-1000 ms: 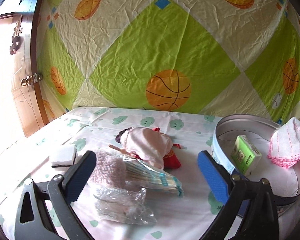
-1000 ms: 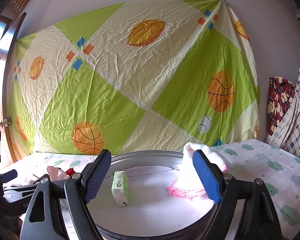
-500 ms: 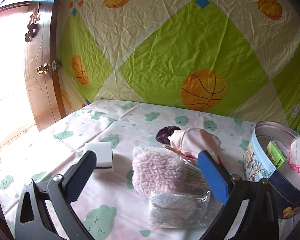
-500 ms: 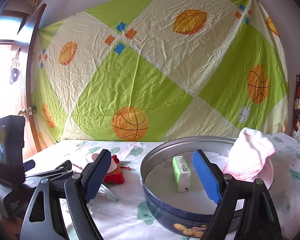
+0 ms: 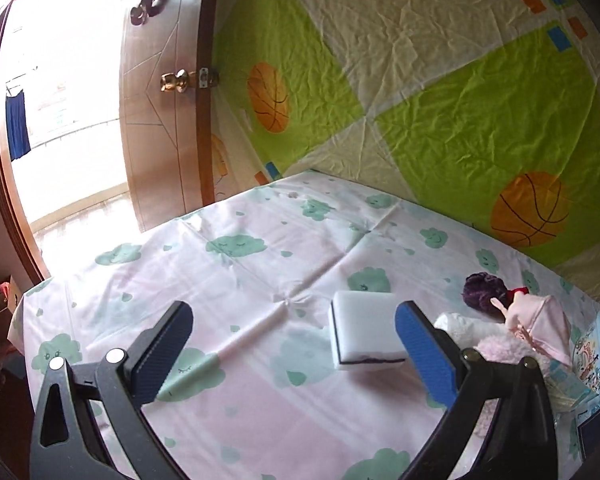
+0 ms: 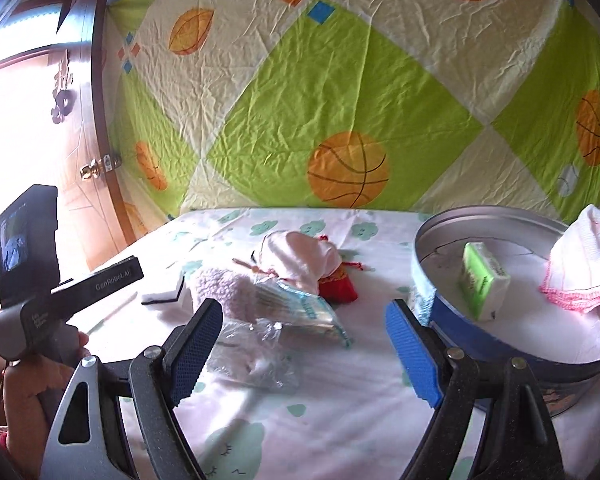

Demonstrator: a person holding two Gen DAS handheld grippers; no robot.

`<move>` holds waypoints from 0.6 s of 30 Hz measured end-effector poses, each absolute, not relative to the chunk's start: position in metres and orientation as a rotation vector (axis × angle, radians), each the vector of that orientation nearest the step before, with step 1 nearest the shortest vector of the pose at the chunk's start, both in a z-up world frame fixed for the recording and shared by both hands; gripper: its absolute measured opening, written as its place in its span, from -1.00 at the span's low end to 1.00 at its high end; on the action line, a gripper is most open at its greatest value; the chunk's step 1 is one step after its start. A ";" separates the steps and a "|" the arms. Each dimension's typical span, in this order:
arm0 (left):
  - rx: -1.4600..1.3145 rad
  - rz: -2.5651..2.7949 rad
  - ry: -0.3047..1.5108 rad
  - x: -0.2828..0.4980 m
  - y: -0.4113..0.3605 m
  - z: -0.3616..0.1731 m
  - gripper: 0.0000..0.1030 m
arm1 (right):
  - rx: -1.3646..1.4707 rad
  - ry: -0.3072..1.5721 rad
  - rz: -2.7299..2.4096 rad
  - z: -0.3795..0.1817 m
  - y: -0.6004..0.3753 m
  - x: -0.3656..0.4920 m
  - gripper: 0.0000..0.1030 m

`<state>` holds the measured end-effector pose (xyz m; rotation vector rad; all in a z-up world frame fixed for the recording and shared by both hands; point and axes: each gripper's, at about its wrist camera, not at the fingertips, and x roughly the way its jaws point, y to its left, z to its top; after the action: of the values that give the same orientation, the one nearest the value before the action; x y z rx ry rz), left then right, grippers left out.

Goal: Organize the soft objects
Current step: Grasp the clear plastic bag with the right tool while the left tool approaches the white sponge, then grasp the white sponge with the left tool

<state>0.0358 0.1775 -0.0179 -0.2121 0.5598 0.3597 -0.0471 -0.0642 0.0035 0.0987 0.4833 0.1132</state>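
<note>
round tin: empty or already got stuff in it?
Not empty. The round tin already holds a green tissue pack standing on its floor and a pink-edged white cloth draped against its far rim.

Bare sheet (image 5: 228, 280) left of sponge (image 5: 364, 330); clutter right.
</note>
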 end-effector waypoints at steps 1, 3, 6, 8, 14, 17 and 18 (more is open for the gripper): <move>-0.223 0.373 0.569 0.037 0.185 -0.020 0.99 | 0.096 0.511 0.124 0.001 -0.059 -0.043 0.66; -0.231 0.397 0.580 0.039 0.196 -0.022 0.99 | 0.097 0.557 0.147 -0.003 -0.050 -0.035 0.66; -0.254 0.407 0.602 0.041 0.210 -0.026 0.99 | 0.102 0.627 0.177 -0.009 -0.036 -0.020 0.66; -0.257 0.407 0.619 0.043 0.215 -0.028 0.99 | 0.099 0.687 0.191 -0.017 -0.028 -0.007 0.66; -0.257 0.406 0.644 0.051 0.221 -0.028 0.99 | 0.083 0.880 0.220 -0.044 -0.015 0.025 0.54; -0.259 0.388 0.663 0.059 0.217 -0.026 0.99 | 0.127 0.866 0.252 -0.043 -0.021 0.023 0.17; -0.258 0.381 0.670 0.062 0.213 -0.026 0.99 | 0.140 0.863 0.270 -0.043 -0.023 0.022 0.09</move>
<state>0.0622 0.2134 -0.0260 -0.2577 0.6700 0.3812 0.0218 -0.0227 -0.0425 0.1398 0.8629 0.2700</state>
